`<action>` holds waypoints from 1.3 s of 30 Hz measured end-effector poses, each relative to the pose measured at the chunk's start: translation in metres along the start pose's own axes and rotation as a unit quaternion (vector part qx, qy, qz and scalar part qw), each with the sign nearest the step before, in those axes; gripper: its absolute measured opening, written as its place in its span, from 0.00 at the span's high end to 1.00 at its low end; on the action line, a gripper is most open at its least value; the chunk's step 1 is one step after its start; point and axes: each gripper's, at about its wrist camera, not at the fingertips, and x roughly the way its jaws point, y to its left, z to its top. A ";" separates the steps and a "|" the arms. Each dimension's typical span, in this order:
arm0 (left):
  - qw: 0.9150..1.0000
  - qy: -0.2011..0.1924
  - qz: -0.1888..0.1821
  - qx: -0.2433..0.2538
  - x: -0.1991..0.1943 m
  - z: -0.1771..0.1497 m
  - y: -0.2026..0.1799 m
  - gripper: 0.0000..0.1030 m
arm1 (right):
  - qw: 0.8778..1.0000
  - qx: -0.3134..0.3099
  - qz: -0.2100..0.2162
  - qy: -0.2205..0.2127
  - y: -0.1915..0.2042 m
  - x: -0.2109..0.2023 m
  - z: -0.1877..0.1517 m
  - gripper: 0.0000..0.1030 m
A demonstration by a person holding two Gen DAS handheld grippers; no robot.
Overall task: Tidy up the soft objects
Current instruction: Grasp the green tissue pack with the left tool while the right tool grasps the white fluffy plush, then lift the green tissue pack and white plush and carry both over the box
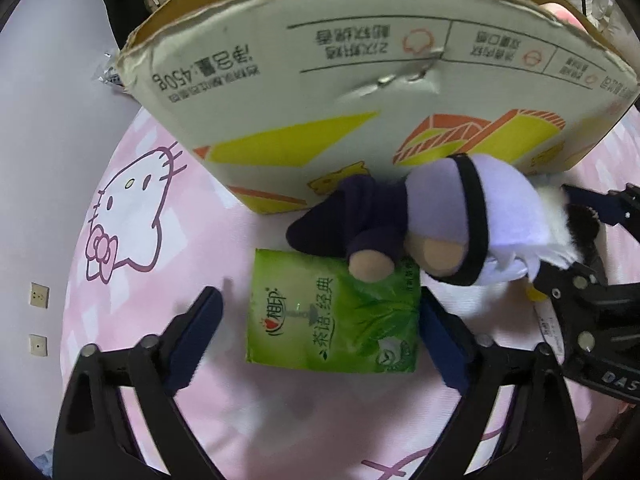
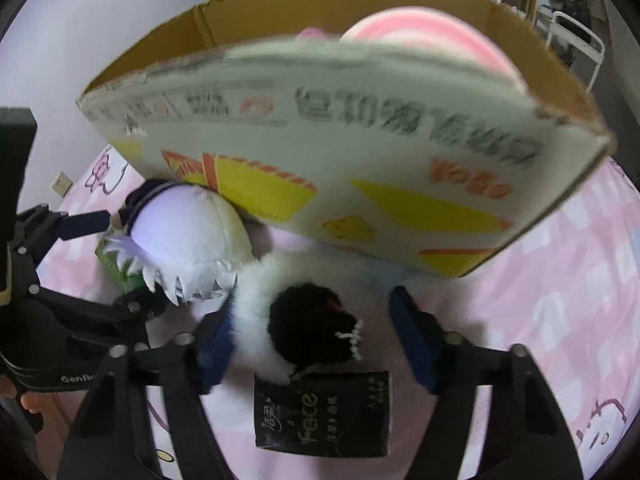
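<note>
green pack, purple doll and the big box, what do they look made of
Green pack: glossy thin plastic film, going by its creases and sheen. Purple doll: soft matte fabric, probably felt or fleece, with a fuzzy edge. Box: corrugated cardboard, brown inside and printed white outside, with a ragged torn rim.

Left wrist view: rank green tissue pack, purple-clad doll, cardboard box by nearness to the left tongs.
1. green tissue pack, between the left tongs
2. purple-clad doll, just beyond, overlapping the pack's top edge
3. cardboard box, behind the doll
</note>
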 end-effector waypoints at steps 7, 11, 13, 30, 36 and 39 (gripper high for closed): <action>0.999 0.012 -0.009 -0.028 0.002 -0.003 0.011 0.29 | 1.000 -0.006 0.017 -0.014 0.002 -0.001 -0.001 0.59; 0.999 0.013 -0.021 -0.045 0.000 -0.007 0.021 0.29 | 1.000 -0.003 0.022 -0.015 0.000 -0.004 -0.003 0.62; 0.998 0.010 -0.020 -0.051 -0.001 -0.008 0.027 0.29 | 1.000 -0.003 0.023 -0.018 -0.001 -0.006 -0.002 0.63; 0.992 -0.074 0.007 -0.099 -0.054 -0.024 0.051 0.29 | 0.994 -0.009 -0.015 -0.108 0.005 -0.062 -0.007 0.64; 0.985 -0.132 0.012 -0.106 -0.095 -0.035 0.049 0.29 | 0.988 0.004 -0.006 -0.154 -0.001 -0.091 -0.005 0.64; 0.980 -0.171 0.019 -0.103 -0.116 -0.040 0.047 0.29 | 0.984 0.000 -0.006 -0.181 0.000 -0.109 -0.006 0.64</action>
